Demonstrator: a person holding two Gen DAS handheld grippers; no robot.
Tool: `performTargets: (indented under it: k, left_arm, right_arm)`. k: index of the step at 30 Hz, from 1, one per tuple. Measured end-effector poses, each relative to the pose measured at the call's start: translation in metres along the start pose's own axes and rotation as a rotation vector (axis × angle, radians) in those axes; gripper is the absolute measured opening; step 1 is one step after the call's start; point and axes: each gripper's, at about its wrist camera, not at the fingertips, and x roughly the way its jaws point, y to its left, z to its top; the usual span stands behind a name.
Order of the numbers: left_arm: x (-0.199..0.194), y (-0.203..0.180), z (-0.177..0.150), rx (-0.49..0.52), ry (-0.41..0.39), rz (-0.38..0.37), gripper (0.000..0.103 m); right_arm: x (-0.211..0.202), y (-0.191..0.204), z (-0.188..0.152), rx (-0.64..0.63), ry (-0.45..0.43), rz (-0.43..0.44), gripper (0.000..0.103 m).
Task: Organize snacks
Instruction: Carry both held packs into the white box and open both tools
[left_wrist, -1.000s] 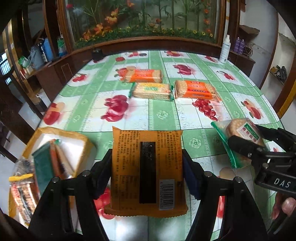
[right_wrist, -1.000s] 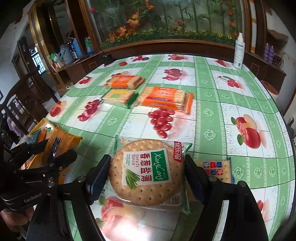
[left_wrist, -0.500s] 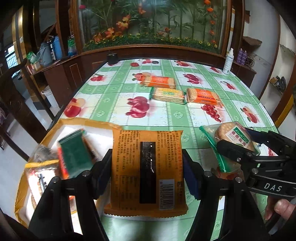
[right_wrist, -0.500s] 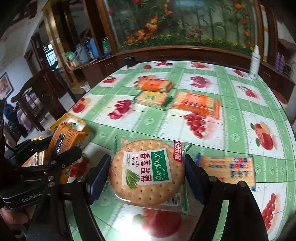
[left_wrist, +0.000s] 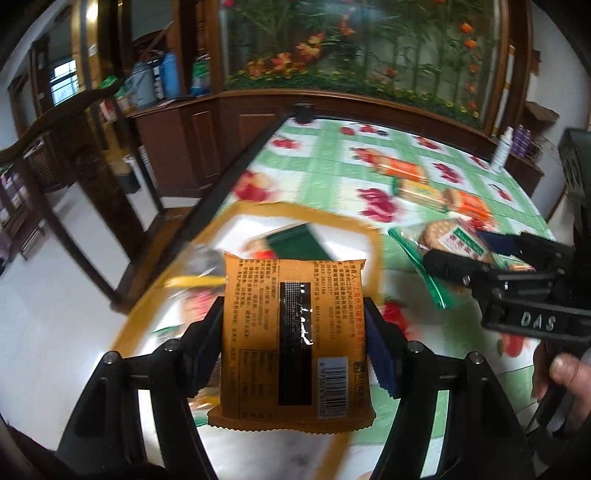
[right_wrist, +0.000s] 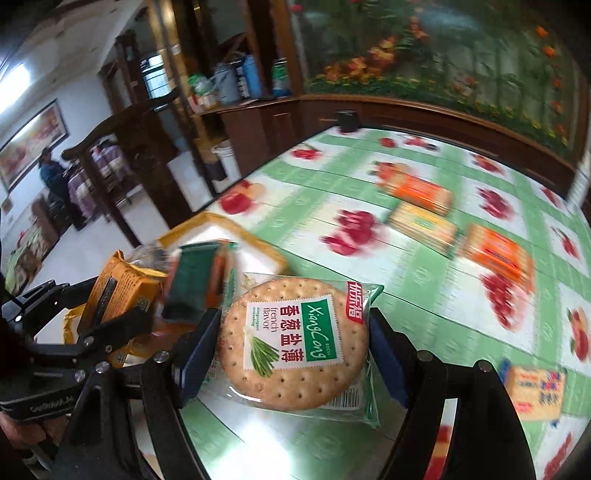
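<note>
My left gripper (left_wrist: 293, 321) is shut on an orange snack packet (left_wrist: 295, 339), held back side up with its barcode showing. It hangs over a yellow-rimmed box (left_wrist: 371, 251) at the table's left edge. In the box lie a green packet (left_wrist: 295, 243) and other blurred snacks. My right gripper (right_wrist: 293, 332) is shut on a round cracker pack (right_wrist: 295, 343) with a green and white label. It hovers just right of the box (right_wrist: 258, 247). Each view shows the other gripper: the right one (left_wrist: 480, 254) with its crackers (left_wrist: 454, 240), the left one (right_wrist: 92, 306) with its orange packet (right_wrist: 114, 291).
On the fruit-print tablecloth farther back lie two orange cracker packs (right_wrist: 421, 192) (right_wrist: 495, 251) and a yellow-green one (right_wrist: 421, 221). A small yellow pack (right_wrist: 535, 384) lies near the right. A wooden chair (right_wrist: 110, 155) stands beyond the table's left edge. A hand (left_wrist: 561, 373) holds the right gripper.
Both grippers have swung to the left with their packets still held. The yellow-rimmed box has come from the lower left to directly under the left gripper. The background is blurred by the motion.
</note>
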Motion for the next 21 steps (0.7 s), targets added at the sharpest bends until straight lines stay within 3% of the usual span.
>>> performTargets:
  k: [11, 21]
  left_arm:
    - [-0.003, 0.072, -0.033, -0.112, 0.023, 0.096, 0.070]
    - [0.017, 0.083, -0.043, -0.162, 0.030, 0.120, 0.072]
  right_arm:
    - [0.064, 0.073, 0.024, -0.143, 0.070, 0.066, 0.077]
    - [0.074, 0.095, 0.022, -0.201, 0.084, 0.055, 0.081]
